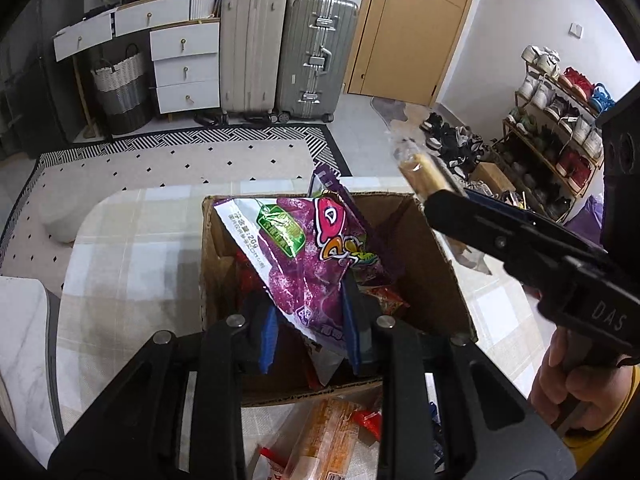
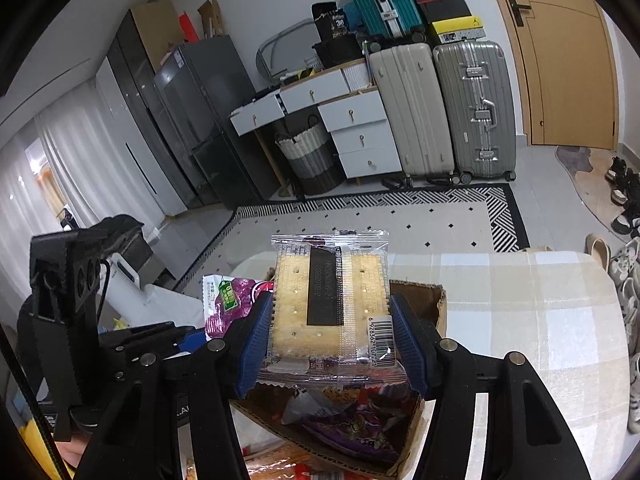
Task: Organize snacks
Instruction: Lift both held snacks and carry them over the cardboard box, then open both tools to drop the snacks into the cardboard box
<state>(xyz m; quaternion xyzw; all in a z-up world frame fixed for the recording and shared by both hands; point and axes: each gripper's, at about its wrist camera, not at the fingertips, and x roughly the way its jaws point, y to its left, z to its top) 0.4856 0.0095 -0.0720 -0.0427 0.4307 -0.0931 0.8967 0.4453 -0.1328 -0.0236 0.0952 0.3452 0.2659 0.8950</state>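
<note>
Left claw, nearest in its own view, is pinched nearly closed on the lower end of a purple snack bag; the bag's long axis runs up and away from the blue pads, leaning far and slightly left, its printed end hanging over the open mouth of a cardboard box; the box stands on a desk with a pale checked cloth, directly below and just beyond the claw, so the drop lies straight down. Right claw, about half open, clamps a clear-wrapped cracker pack by its two side edges; the pack stands upright across the pads, its flat face to the camera, its barcode at the lower right; the same box sits beneath and just beyond it, with wrappers already inside. Seen from the left camera, the right claw comes in from the right, its cracker pack poking over the box's far right corner. Both claws hover above the box; the left appears lower and more centred over the opening, so its bag seems likeliest to go in first. More snacks lie on the desk at the box's near side, not yet sorted.
</note>
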